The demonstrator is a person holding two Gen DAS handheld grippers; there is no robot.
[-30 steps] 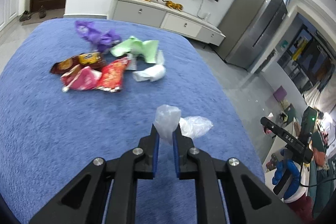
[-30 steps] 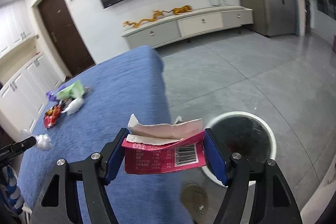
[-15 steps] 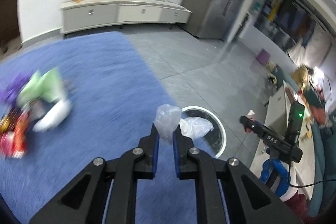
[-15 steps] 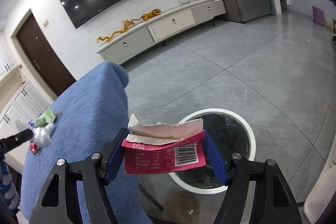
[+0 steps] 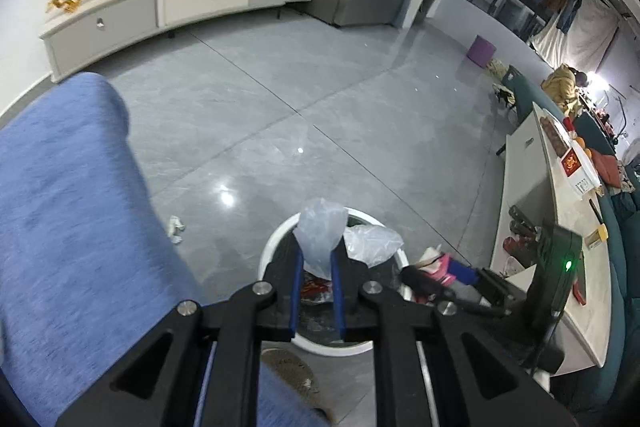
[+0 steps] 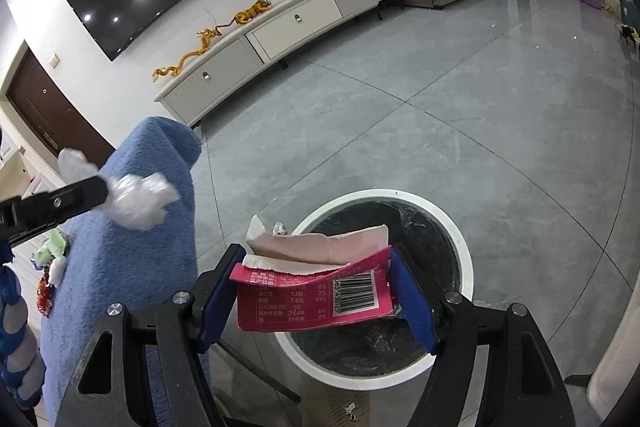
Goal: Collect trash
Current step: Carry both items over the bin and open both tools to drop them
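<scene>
The left tool [image 5: 316, 267] is pinched tight on a clear plastic bag [image 5: 320, 231]. The bag sticks up past the tips, and a crumpled part of it hangs off to the right side of the tool. Right behind and below the tips sits a round white trash bin [image 5: 276, 247] with a black liner. The bag is over the near part of the bin.

The right tool [image 6: 316, 283] has a pink snack wrapper [image 6: 312, 299] between its blue pads [image 6: 412, 303]. Its jaws are opening just now, and the wrapper still spans from one pad to the other. The wrapper lies flat and sideways, with its long side going from pad to pad. Its torn open edge points away from the tool, toward the bin, and the barcode is near the right pad. The trash bin [image 6: 464, 255] is just past the tips and below.

To the left of both tools is a counter with a blue cover [image 6: 132, 247]. More wrappers [image 6: 50, 267] lie on it, far to the left of the right tool. A small white scrap [image 5: 175, 227] lies on the grey floor, left of the bin.
</scene>
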